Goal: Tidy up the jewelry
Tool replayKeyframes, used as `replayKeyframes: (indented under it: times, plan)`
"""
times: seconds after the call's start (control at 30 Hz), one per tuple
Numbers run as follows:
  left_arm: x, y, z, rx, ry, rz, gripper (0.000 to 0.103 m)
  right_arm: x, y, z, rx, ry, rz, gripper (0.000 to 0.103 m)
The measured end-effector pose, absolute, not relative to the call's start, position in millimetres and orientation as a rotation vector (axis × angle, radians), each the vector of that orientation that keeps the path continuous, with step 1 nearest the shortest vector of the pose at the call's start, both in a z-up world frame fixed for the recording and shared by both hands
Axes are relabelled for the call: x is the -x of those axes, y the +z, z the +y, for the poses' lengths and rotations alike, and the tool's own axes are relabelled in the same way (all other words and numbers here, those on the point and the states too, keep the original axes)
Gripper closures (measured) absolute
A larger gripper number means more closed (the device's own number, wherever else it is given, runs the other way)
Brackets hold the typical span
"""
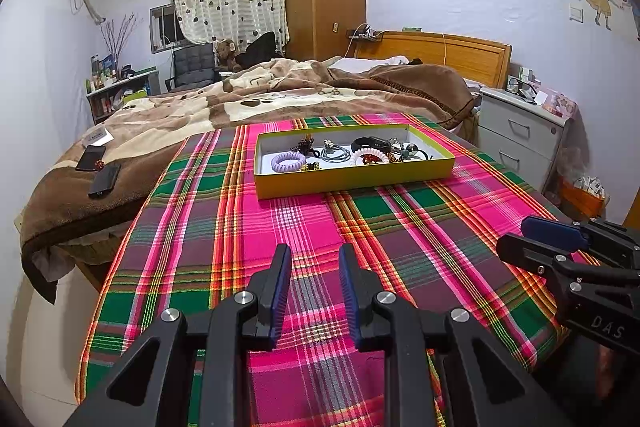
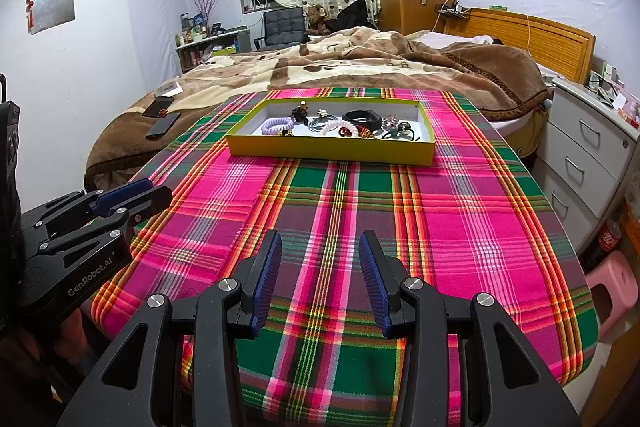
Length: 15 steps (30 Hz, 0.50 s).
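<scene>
**Jewelry tray at far end of tabletop, both tongs empty**

Left wrist view. We see the yellow tray (image 1: 354, 183) lying flat near the far edge of the tabletop (image 1: 224, 227), which carries a pink-and-green plaid cloth. The tray's long axis runs across the view, left to right, its right end tipped slightly away from us. It is shallow, with a white inside. Inside we note a lilac spiral hair tie (image 1: 288, 161) at the left, grey hair ties (image 1: 335, 154) in the middle, a black band (image 1: 371, 144) behind a white-and-pink spiral tie (image 1: 370, 158), and small clips and dark ties at the right end, too small to sort out. The left tongs (image 1: 315, 259) hang over the near cloth, jaws spread, nothing between them, well apart from the tray. The right tongs (image 1: 516, 239) enter from the right edge. Bare cloth lies between tongs and tray. A bed with a brown blanket (image 1: 280, 95) sits behind, with two phones (image 1: 98, 169) on it.

Right wrist view. We see the tray (image 2: 332, 149) again far across the cloth, long axis left to right. The lilac tie (image 2: 277, 125) and black band (image 2: 362, 118) show inside. The right tongs (image 2: 320, 247) are spread wide and empty above the near cloth. The left tongs (image 2: 154, 189) sit at the left edge. A white drawer unit (image 2: 588, 147) stands to the right of the tabletop, and a pink stool (image 2: 614, 287) below it.
</scene>
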<state>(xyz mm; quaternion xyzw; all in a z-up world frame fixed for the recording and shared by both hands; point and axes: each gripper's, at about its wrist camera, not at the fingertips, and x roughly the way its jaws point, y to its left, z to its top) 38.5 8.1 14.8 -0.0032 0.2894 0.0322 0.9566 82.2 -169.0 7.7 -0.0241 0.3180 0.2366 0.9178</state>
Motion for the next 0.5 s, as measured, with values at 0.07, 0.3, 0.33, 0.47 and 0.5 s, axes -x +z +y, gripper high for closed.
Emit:
replayKeyframes:
  times: [0.07, 0.3, 0.33, 0.47, 0.5]
  plan:
    - [-38.1, 15.3, 7.8, 0.005, 0.067, 0.587, 0.079, -82.1, 7.1, -169.3, 0.050, 0.487, 0.656, 0.062]
    - [-36.5, 18.3, 5.8, -0.008, 0.074, 0.585, 0.079, -80.9, 5.0, -169.1, 0.053, 0.485, 0.660, 0.062]
    - [-36.4, 18.4, 5.9, -0.007, 0.074, 0.585, 0.079, -80.5, 4.5, -169.2, 0.053, 0.485, 0.661, 0.062]
    - [-36.7, 17.3, 5.6, -0.001, 0.074, 0.587, 0.079, -79.9, 3.7, -169.8, 0.054, 0.484, 0.658, 0.062]
    - [-36.9, 17.2, 5.8, 0.000, 0.076, 0.588, 0.079, -80.1, 4.1, -169.3, 0.054, 0.485, 0.658, 0.062]
